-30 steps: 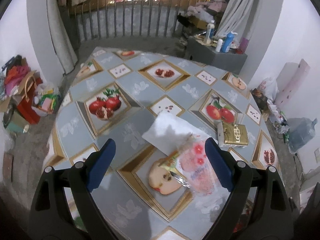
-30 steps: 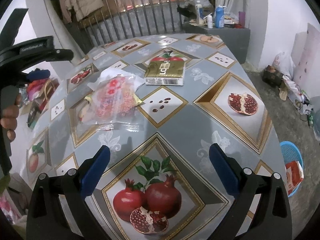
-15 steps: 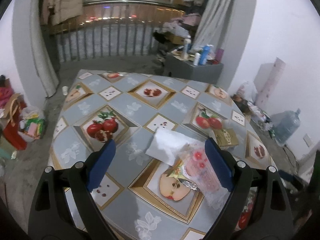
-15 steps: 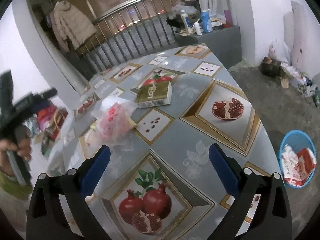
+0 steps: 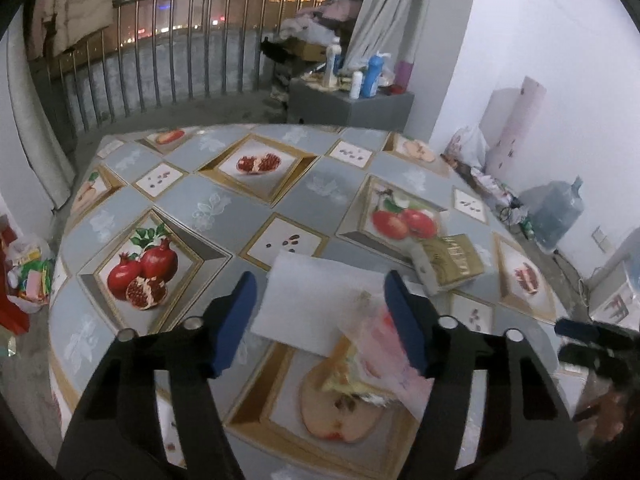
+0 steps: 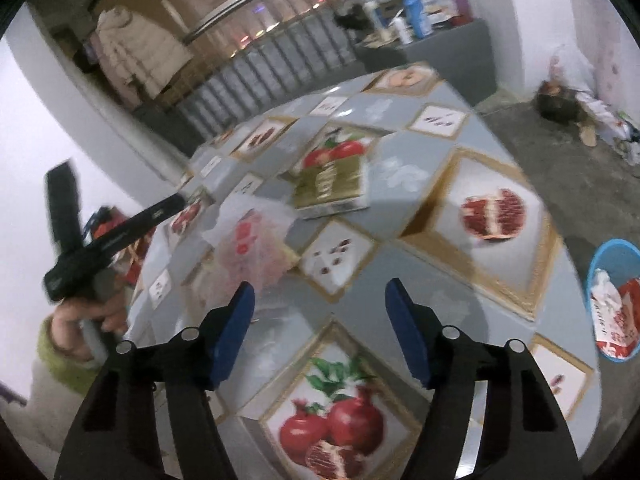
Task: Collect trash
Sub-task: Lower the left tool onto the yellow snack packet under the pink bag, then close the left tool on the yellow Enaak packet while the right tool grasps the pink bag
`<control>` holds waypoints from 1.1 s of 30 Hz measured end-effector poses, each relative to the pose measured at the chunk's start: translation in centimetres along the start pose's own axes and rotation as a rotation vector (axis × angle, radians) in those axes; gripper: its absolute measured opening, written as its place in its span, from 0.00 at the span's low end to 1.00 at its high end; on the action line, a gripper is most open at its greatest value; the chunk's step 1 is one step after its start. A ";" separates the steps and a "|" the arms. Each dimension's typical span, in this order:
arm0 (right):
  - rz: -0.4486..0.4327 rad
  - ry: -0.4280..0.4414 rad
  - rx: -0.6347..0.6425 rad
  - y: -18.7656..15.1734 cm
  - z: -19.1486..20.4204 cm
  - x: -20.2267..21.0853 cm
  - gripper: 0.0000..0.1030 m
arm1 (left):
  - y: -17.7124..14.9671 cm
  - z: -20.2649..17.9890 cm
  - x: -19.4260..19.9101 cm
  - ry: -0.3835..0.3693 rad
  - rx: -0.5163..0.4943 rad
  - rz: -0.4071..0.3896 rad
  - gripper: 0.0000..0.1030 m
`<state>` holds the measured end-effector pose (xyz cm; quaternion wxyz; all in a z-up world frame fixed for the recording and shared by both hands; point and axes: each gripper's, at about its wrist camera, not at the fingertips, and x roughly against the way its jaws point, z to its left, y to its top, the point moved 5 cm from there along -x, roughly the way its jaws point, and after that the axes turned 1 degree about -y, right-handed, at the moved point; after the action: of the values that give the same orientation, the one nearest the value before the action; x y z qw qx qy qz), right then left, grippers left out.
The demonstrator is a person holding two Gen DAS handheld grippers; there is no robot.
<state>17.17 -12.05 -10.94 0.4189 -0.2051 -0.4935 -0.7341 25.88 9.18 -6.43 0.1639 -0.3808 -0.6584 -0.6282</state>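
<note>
Trash on the table: a white paper sheet (image 5: 316, 300), a clear plastic wrapper with pink print (image 5: 384, 344) lying partly on its near right corner, and a gold carton (image 5: 448, 262) further right; all three are seen on the fruit-patterned table (image 5: 208, 208).
Collection point: a blue basket (image 6: 612, 264) is seen on the floor to the right of the table, already holding red and white packaging.
Left gripper (image 5: 320, 322): held above the paper sheet and wrapper, jaws closing. Both lie in line between the blue pads, but nothing is pressed yet, so nothing is grasped.
Right gripper (image 6: 320, 328): held over bare tablecloth nearer than the wrapper, jaws closing on nothing.
Step in hand: judged to be the left-hand pick of the wrapper or the sheet.
How it is best done: the gripper should be lowered until both pads straddle a raised fold of the wrapper. Flat film is likely to slip out, so a crumpled ridge should be chosen. The closing should be finished only once the film is between the pads.
Risk: the thin sheet may be dragged along or left behind if only the wrapper is caught.
Uncertainty: both views are blurred, so the wrapper's contents cannot be told.
</note>
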 end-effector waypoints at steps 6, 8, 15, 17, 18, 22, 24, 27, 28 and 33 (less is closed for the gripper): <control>0.080 0.003 0.041 -0.3 1.9 -2.9 0.52 | 0.2 1.5 -4.2 0.035 -0.023 0.080 0.52; 0.095 -0.010 0.055 -0.3 2.3 -3.6 0.50 | -0.1 1.6 -5.3 0.051 -0.056 0.098 0.50; 0.136 -0.061 0.134 -0.8 3.3 -6.2 0.31 | -1.6 1.2 -7.5 0.106 -0.161 0.126 0.31; 0.154 -0.085 0.172 -1.2 3.6 -6.9 0.22 | -1.8 1.1 -7.5 0.104 -0.168 0.113 0.25; 0.162 -0.095 0.185 -1.4 3.6 -7.1 0.14 | -1.9 0.9 -7.5 0.097 -0.174 0.111 0.16; 0.162 -0.115 0.236 -2.0 4.0 -7.0 0.04 | -2.7 -0.7 -7.3 0.134 -0.245 0.106 0.02; 0.161 -0.121 0.242 -2.2 3.7 -6.9 0.03 | -3.2 -1.4 -6.9 0.137 -0.257 0.105 0.01; 0.159 -0.125 0.231 -2.7 2.6 -6.0 0.03 | -4.1 -2.1 -6.0 0.118 -0.243 0.112 0.01; 0.158 -0.130 0.226 -2.9 2.2 -5.6 0.03 | -4.5 -2.3 -5.6 0.112 -0.240 0.115 0.01; 0.158 -0.162 0.190 -4.8 -0.4 -2.7 0.02 | -7.5 -3.6 -2.9 0.077 -0.206 0.134 0.01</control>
<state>14.78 -10.58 -15.69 0.4517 -0.2614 -0.5751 -0.6300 21.56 5.45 -13.14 0.1910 -0.4143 -0.5568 -0.6942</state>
